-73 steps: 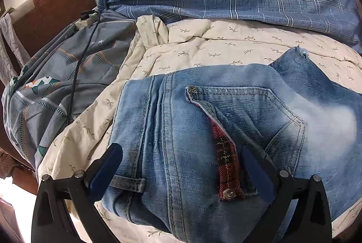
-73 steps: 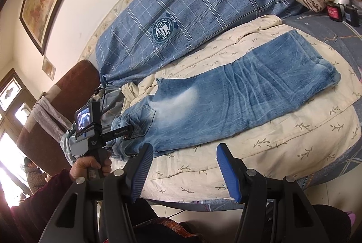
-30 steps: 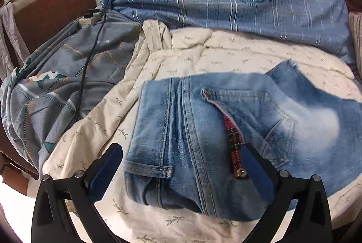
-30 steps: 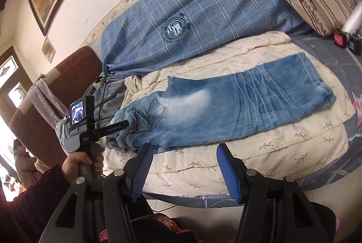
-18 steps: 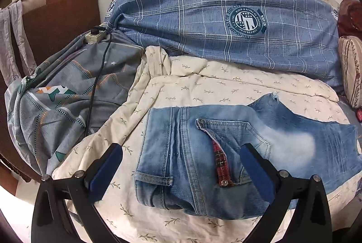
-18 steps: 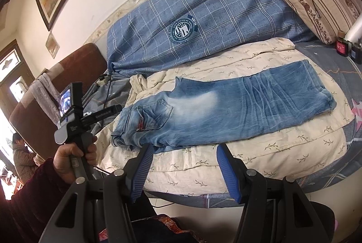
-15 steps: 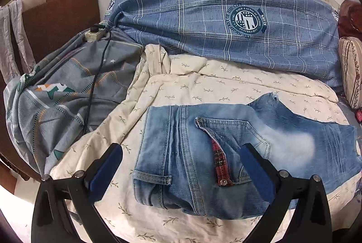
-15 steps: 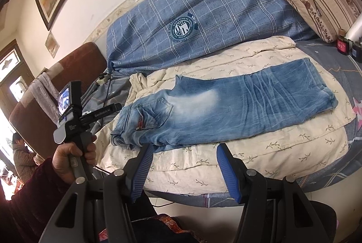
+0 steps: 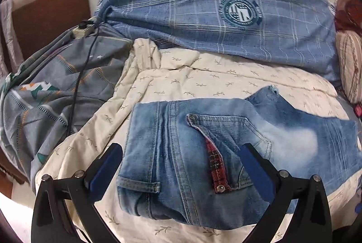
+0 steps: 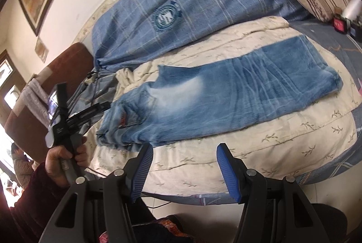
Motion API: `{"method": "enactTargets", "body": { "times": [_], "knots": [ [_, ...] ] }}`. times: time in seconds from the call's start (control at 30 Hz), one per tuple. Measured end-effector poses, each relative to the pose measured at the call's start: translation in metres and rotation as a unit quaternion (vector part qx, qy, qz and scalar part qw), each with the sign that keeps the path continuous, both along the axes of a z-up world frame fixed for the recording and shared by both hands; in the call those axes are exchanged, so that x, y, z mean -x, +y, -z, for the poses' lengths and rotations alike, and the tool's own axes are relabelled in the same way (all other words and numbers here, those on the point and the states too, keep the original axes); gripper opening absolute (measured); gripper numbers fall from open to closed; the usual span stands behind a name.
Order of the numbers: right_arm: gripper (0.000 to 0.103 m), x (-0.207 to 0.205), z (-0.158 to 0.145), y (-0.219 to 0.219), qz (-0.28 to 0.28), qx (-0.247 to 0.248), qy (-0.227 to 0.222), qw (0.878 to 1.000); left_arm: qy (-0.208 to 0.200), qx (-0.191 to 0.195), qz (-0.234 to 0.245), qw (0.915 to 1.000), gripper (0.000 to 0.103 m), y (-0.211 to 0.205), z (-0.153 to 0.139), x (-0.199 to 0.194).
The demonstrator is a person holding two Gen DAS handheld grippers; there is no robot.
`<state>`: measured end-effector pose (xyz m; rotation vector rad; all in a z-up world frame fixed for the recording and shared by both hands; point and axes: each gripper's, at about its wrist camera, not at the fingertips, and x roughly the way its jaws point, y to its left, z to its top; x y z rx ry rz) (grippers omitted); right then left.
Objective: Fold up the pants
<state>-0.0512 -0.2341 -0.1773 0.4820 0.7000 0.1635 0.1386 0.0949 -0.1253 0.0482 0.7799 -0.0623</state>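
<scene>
Faded blue jeans [image 10: 228,105] lie flat, legs together, on cream leaf-print quilt [image 10: 260,148] on the bed, waistband toward left gripper [image 9: 181,166], fingers spread, empty, over waistband; right gripper [image 10: 184,168] likewise spread, empty, at quilt's near edge.

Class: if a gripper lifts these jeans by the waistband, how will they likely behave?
The jeans lie flat and creased on the cream quilt, so they would probably drape, not hold shape. Lifted at the waistband, the long leg would likely trail. Denim looks thick, so probably fairly heavy.
</scene>
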Motion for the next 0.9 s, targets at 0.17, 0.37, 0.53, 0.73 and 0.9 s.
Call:
{"method": "enactTargets", "body": {
  "times": [0.17,0.37,0.53,0.73,0.9],
  "knots": [
    [0.062,-0.018,0.015,-0.037,0.039,-0.02,0.006,0.999,0.024,-0.046,0.033,0.9981,0.103,-0.008,0.022,-0.013],
    [0.062,-0.06,0.027,-0.078,0.089,-0.001,0.029,0.996,0.039,-0.05,0.042,0.9971,0.103,-0.006,0.055,-0.027],
    [0.064,-0.095,0.037,-0.091,0.095,0.027,0.049,0.994,0.048,-0.031,0.051,0.997,0.103,-0.004,0.055,-0.036],
    [0.078,-0.12,0.051,-0.08,0.058,0.099,0.055,0.992,0.041,-0.012,0.052,0.9977,0.103,0.01,0.04,-0.022],
    [0.078,-0.092,0.031,-0.098,0.084,0.044,0.002,0.995,0.011,-0.028,0.039,0.9988,0.103,0.03,0.018,0.004]
  ]
}}
